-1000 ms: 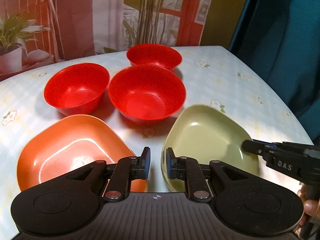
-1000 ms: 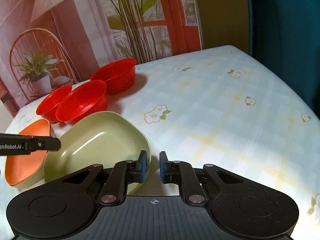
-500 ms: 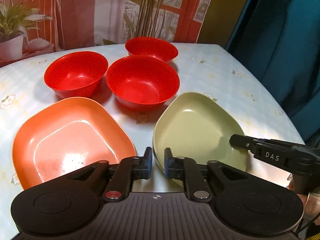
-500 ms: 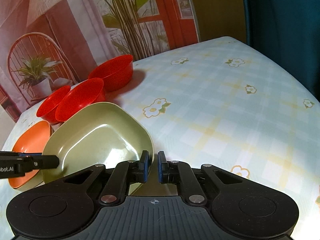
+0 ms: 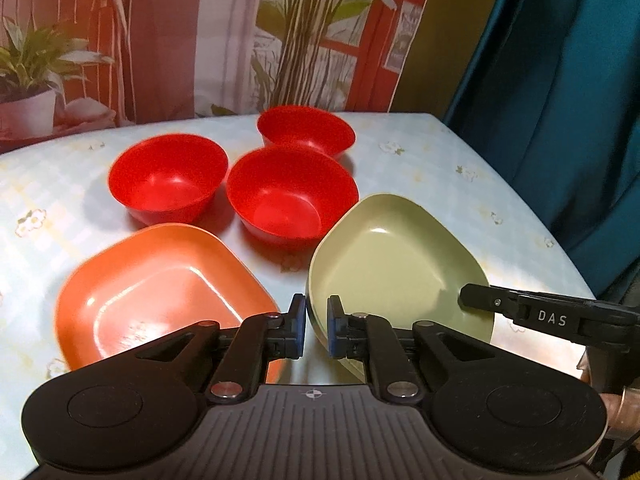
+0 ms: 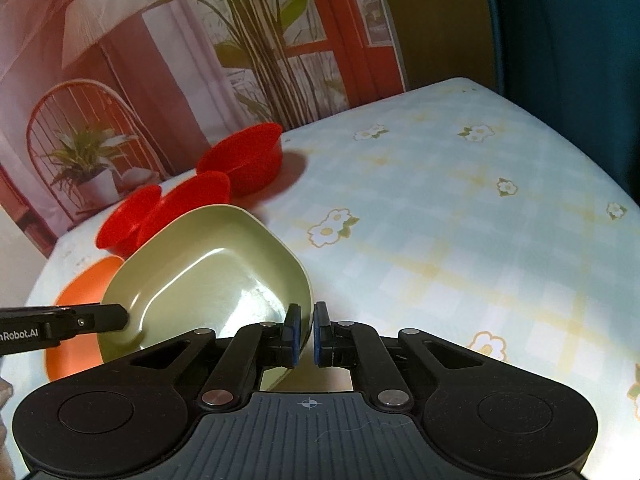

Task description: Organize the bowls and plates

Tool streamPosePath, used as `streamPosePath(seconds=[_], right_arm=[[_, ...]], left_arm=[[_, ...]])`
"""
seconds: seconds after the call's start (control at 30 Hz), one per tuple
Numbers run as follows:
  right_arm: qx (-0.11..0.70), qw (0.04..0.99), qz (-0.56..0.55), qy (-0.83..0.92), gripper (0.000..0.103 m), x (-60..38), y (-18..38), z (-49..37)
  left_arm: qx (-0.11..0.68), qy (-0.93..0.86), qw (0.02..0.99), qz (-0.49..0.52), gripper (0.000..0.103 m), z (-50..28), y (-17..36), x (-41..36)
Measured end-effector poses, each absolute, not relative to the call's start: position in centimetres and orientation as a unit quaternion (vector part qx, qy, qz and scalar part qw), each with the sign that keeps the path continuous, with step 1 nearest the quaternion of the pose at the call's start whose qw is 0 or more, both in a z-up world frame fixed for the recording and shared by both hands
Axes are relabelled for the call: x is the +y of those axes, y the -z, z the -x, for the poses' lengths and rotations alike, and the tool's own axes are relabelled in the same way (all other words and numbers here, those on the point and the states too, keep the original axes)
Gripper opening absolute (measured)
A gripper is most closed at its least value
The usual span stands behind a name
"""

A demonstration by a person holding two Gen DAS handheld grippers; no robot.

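A green plate is held off the table by both grippers. My left gripper is shut on its left rim. My right gripper is shut on its right rim; the plate also shows in the right wrist view. An orange plate lies on the table to its left, partly under it in the right wrist view. Three red bowls stand behind: left, middle, far.
The table has a light flowered cloth and stretches wide to the right of the plates. A teal curtain hangs at the right edge. A printed backdrop with a plant and chair stands behind the table.
Both grippers have closed onto the green plate's rims and raised it off the table. It now sits higher and tilted, overlapping the orange plate in the right wrist view.
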State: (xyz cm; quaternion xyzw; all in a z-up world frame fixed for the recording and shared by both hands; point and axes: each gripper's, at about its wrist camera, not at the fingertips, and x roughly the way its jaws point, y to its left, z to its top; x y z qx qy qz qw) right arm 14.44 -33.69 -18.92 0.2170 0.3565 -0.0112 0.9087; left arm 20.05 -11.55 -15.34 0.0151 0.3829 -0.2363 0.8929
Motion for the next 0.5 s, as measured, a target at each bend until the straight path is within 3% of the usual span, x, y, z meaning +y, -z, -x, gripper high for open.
streamPosePath(seconds=[0.5], right_arm=[[0.380, 0.899, -0.211, -0.059, 0.009, -26.6, 15.9, -16.7]], left_arm=[[0.359, 0.201, 0.911, 0.008, 0.012, -21.4, 12.9, -3.8]])
